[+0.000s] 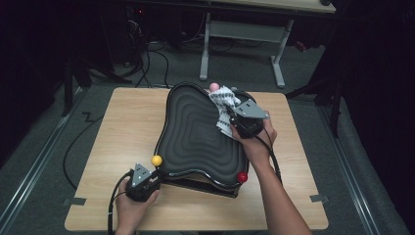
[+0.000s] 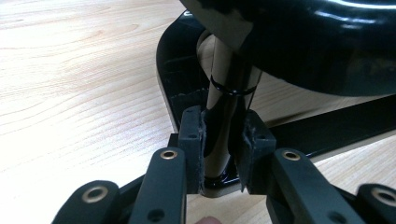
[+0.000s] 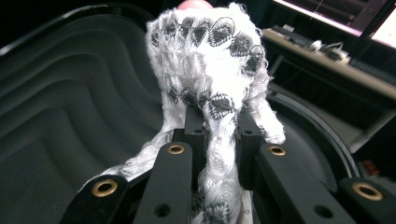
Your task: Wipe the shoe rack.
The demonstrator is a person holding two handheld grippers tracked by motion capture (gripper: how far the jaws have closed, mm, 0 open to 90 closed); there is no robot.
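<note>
A large black wavy tray [image 1: 195,132] with ridged contours stands on short posts over a black base on the wooden table [image 1: 122,127]. Coloured knobs sit at its rim: yellow [image 1: 156,160], red [image 1: 242,176], pink [image 1: 214,87]. My left gripper [image 1: 147,182] is at the tray's near left corner, and its jaws are shut on the post [image 2: 223,116] under the yellow knob. At the tray's far right rim my right gripper [image 1: 234,116] is shut on a white cloth with black pattern [image 1: 224,105] [image 3: 210,70], which bunches above the jaws and hangs down over the tray surface [image 3: 70,102].
The tray's black base plate [image 2: 327,126] lies on the table under the tray. Bare wood runs along the table's left side and front edge. A white desk frame [image 1: 242,34] and cables stand on the floor beyond the table.
</note>
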